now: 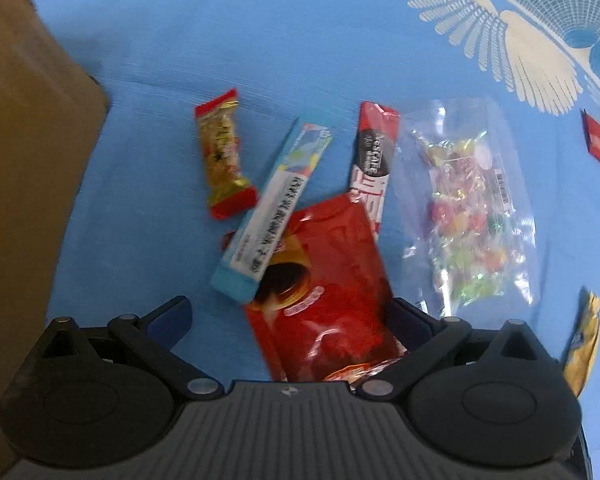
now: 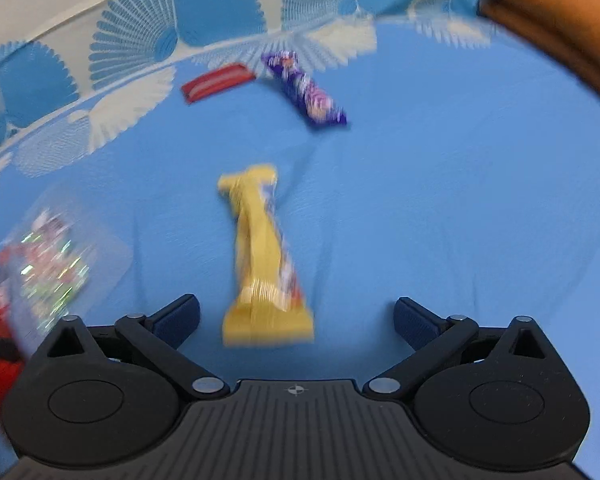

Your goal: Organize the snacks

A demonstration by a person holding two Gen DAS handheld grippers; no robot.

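L gripper (image 1: pixel 287 312) jaws wide open over red packet (image 1: pixel 332 292); R gripper (image 2: pixel 295 316) open too, yellow bar (image 2: pixel 261 256) betw. fingers, untouched.

Pouch (image 1: pixel 328 292) overlaps box (image 1: pixel 271 208); candy bag (image 1: pixel 468 204) lies right.

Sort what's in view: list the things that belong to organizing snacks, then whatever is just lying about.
Job:
red pouch
blue box
nut bar
red-black bar
candy bag
yellow bar
purple bar
red pack
cardboard box, likely the bin

Lying about:
blue cloth
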